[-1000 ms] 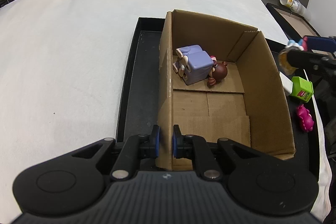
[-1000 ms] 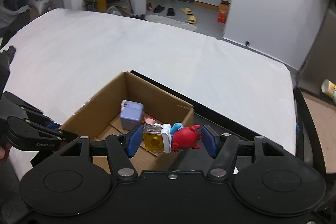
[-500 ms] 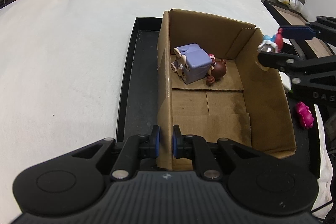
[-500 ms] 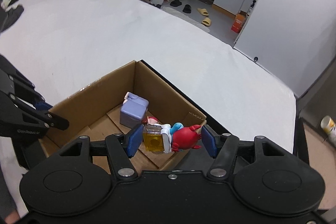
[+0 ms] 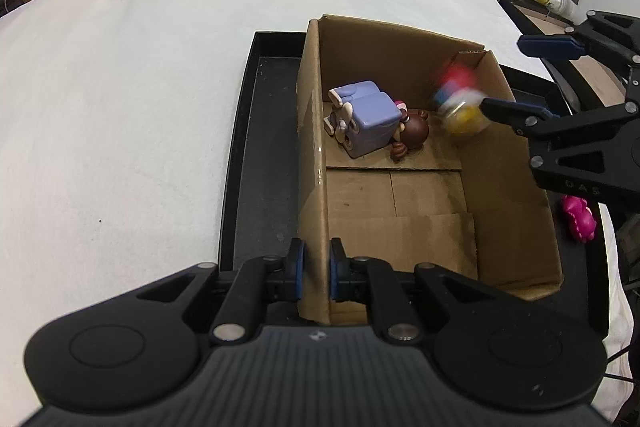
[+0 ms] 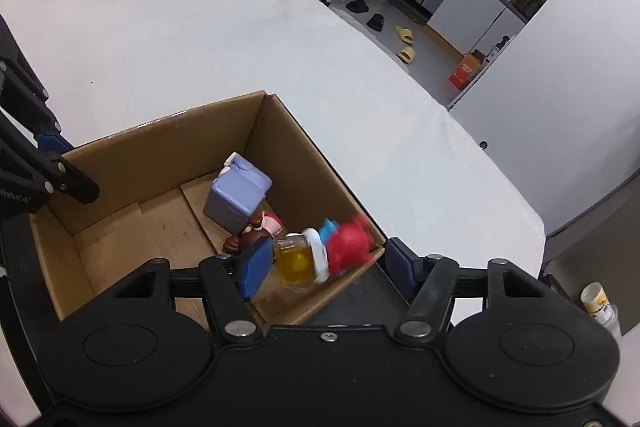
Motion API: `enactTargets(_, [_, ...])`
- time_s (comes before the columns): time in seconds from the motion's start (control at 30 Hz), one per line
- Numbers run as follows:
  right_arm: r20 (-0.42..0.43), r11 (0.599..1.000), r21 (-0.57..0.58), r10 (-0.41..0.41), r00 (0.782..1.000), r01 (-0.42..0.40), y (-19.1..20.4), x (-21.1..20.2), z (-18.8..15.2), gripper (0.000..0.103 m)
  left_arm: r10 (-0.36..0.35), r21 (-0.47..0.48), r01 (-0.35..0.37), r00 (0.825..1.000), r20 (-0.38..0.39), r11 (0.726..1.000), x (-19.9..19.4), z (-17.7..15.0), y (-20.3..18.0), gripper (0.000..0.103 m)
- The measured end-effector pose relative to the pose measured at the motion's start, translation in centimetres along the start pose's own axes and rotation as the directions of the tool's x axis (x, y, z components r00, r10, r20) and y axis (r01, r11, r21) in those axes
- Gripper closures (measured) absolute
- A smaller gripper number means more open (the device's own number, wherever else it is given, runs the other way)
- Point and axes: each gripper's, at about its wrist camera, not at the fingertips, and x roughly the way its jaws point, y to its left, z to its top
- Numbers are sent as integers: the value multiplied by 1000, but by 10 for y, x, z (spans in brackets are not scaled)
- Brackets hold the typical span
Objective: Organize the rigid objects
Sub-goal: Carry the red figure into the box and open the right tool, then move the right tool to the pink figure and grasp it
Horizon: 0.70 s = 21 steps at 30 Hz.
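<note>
Cardboard fills the near ground: the left claw (image 5: pixel 315 269) is clamped on the near corner wall of the open box (image 5: pixel 516 163), its blue pads pressed to either face of the wall, holding the box steady on the black tray (image 5: pixel 256 155). Just past that, the box floor is bare up to a fold line.

Above the box's right wall the right claw (image 6: pixel 326 261) is opening, and the toy (image 6: pixel 320 251), a red and blue figure fixed to a yellow cup, is blurred between the pads. One pad is at the cup's side and the other stands clear of the red end, so I judge the toy is loose and dropping inside the box near that wall.

Farther in, a lilac block figure (image 5: pixel 366 119) lies on its side against the left wall, with a small brown figure (image 5: pixel 414 137) touching it. Outside the box, a pink toy (image 5: pixel 578 217) lies on the tray, not yet sorted. Beyond is the white bench (image 5: pixel 140 87).

The risks: the toy falls close to the right wall and could clip its rim and tumble out onto the tray. It could also land on the brown figure and bounce. A hard landing could jolt the light box if the left claw's pinch slips on the thin cardboard.
</note>
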Motion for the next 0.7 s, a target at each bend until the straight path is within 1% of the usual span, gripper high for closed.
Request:
enactTargets(0.1, [-1,1000,12,-5,1000,5,-3,-2,-4,41,-1,3,1,1000,-4,1000,1,1,0,92])
enactTargets(0.2, [-13,998,71,3,1000,-2,-8,-6,-8,41,-2,12,2,1000,-9,1000,2,2,0,92])
enactTargets(0.3, [-24,991,133,32,999,-29,-14,-13,-15,41,-6,25,7,1000,-13,1000,2,3,0,92])
enactTargets(0.37, [-22,976,207,67,998,-61,-26,-20,-21,41,-9,28,10,1000,-18,1000,3,4,1,92])
enactTargets(0.43, [-35,952,291,106,994,-91,-42,-24,-32,41,-11,31,11,1000,-17,999,3,4,1,92])
enactTargets(0.53, [-65,921,377,126,990,-92,-63,-26,-50,41,-10,33,10,1000,-8,999,5,4,0,92])
enactTargets(0.57, [-78,921,382,120,990,-81,-68,-26,-55,41,-4,37,4,1000,-2,999,5,2,-1,92])
enactTargets(0.63, [-109,924,376,110,988,-62,-74,-26,-65,41,16,74,-17,1000,14,997,6,-1,-6,92])
enactTargets(0.7, [-126,922,383,117,985,-60,-82,-29,-73,41,18,71,-19,1000,14,997,8,-1,-4,92])
